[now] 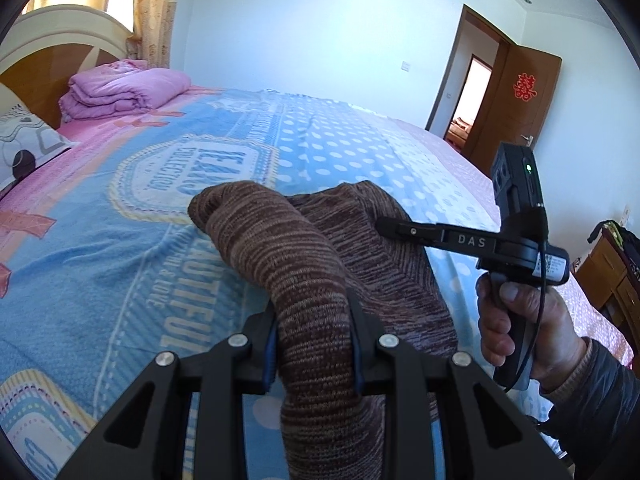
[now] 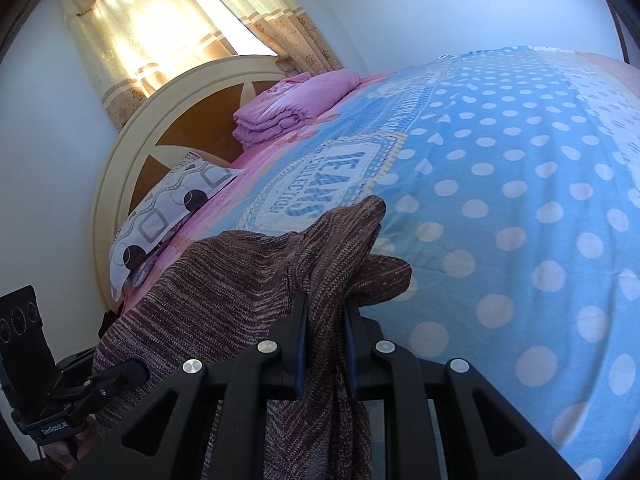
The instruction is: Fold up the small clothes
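Both grippers, L (image 1: 314,340) & R (image 2: 326,344), clamping brown knit (image 1: 304,264)

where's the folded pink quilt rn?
The folded pink quilt lies at the head of the bed by the headboard, upper left in the left wrist view, beyond the patterned pillow.

Both claws (image 1: 314,332) (image 2: 326,330) clamped on knit

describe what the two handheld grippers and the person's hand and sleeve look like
Both grippers are matte black with silver round bolts and blue finger pads. The right gripper has white "DAS" lettering, a black cable and a box with a green light. The left gripper reads "GenRobot.AI". The right hand is bare, with a dark quilted sleeve over a tan cuff.
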Demonstrator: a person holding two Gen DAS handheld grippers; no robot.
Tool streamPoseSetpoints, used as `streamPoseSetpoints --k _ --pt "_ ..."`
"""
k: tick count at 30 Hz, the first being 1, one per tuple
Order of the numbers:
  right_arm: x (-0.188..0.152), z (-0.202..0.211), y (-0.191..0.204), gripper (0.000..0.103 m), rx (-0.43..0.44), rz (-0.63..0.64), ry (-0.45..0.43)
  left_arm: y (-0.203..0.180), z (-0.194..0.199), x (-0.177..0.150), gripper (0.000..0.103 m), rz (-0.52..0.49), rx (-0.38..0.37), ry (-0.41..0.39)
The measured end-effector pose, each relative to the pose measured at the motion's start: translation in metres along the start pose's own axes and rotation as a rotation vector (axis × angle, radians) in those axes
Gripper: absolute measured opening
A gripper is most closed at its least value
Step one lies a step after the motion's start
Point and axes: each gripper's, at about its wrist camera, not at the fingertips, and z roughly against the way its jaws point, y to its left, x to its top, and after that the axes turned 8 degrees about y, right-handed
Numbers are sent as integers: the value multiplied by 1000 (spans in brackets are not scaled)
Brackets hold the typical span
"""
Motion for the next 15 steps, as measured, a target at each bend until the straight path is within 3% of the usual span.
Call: streamPoseSetpoints --k 15 --pt "19 -65 34 16 -3 64 127 38 -11 -23 29 37 54 43"
